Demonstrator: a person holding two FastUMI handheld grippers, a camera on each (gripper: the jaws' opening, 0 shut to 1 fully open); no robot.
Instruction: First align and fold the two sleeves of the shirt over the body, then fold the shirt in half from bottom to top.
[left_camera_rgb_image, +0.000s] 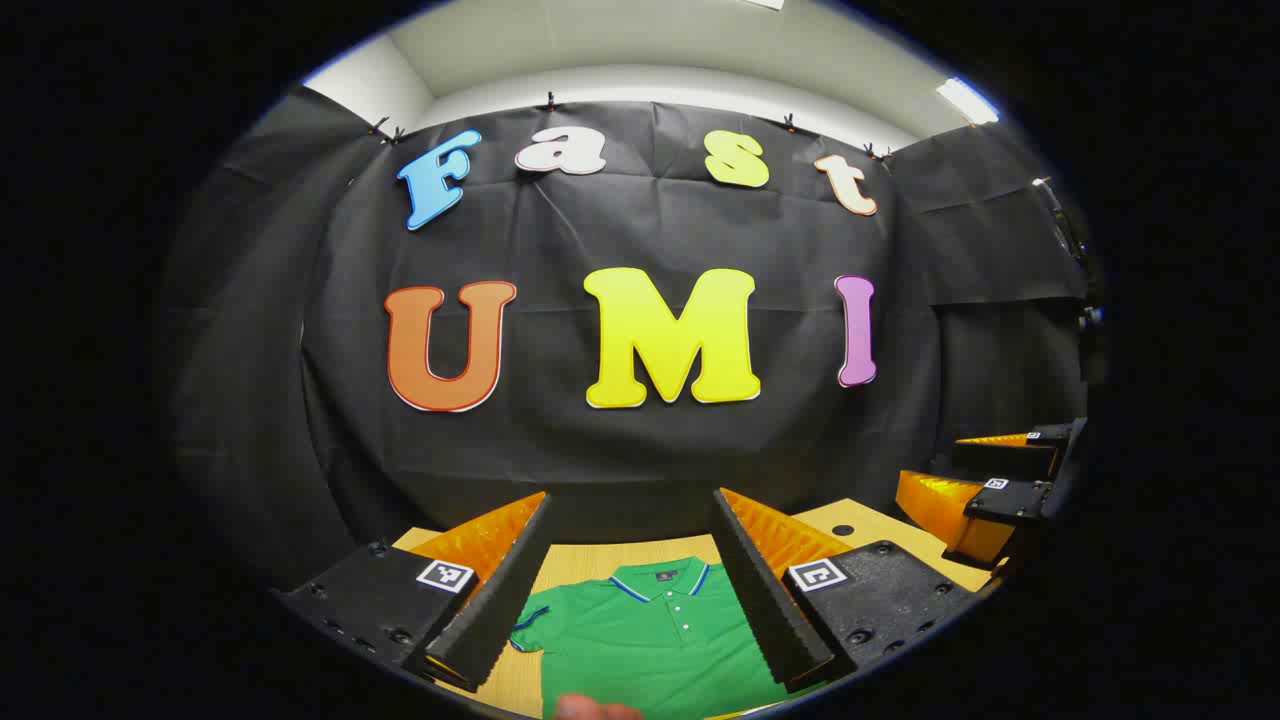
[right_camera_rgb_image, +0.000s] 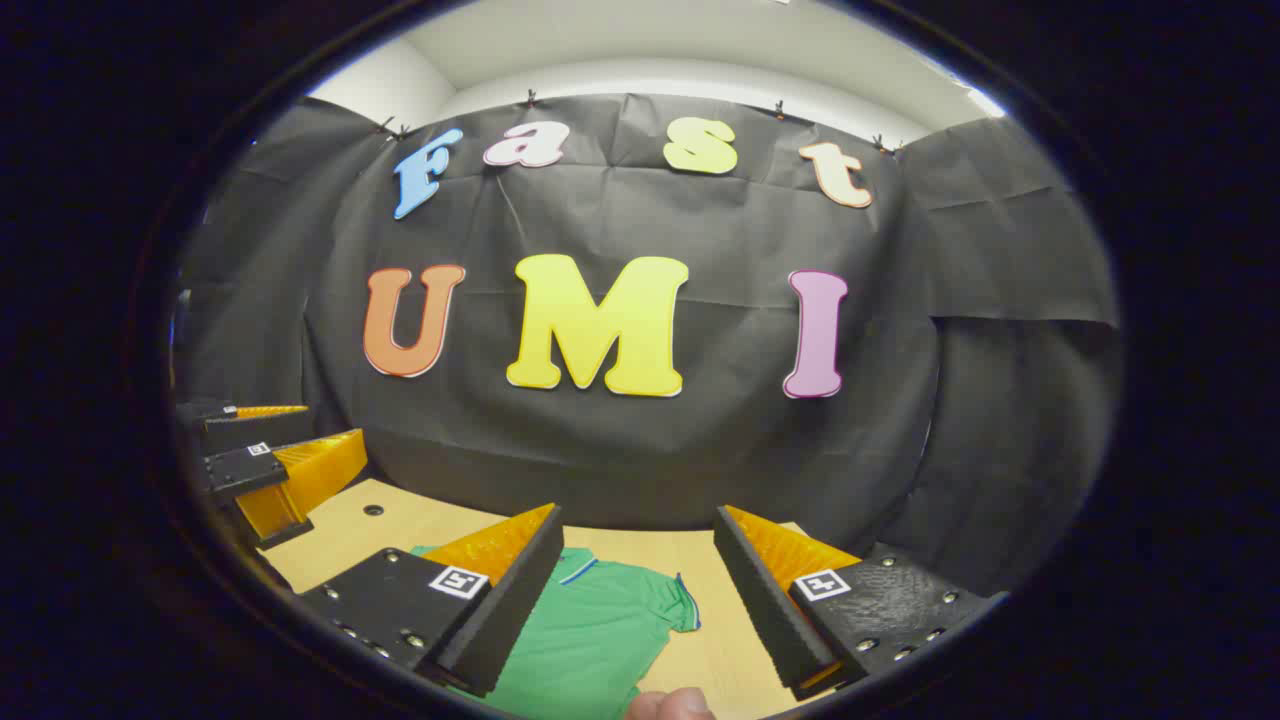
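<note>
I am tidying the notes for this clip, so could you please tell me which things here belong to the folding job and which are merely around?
For the job:
- green shirt, flat, sleeves not yet folded
- left gripper, open
- right gripper, open

Merely around:
- wooden table
- black cloth wall

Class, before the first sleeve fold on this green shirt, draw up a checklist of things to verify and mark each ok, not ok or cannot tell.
1. Shirt lies flat, collar toward the wall: ok.
2. Both sleeves spread out, not yet folded: left sleeve and right sleeve ok.
3. Left gripper open, holding nothing: ok.
4. Right gripper open, holding nothing: ok.
5. Table beside the shirt free of clutter: ok where visible.
6. Bottom hem straight: cannot tell, out of view.
</note>
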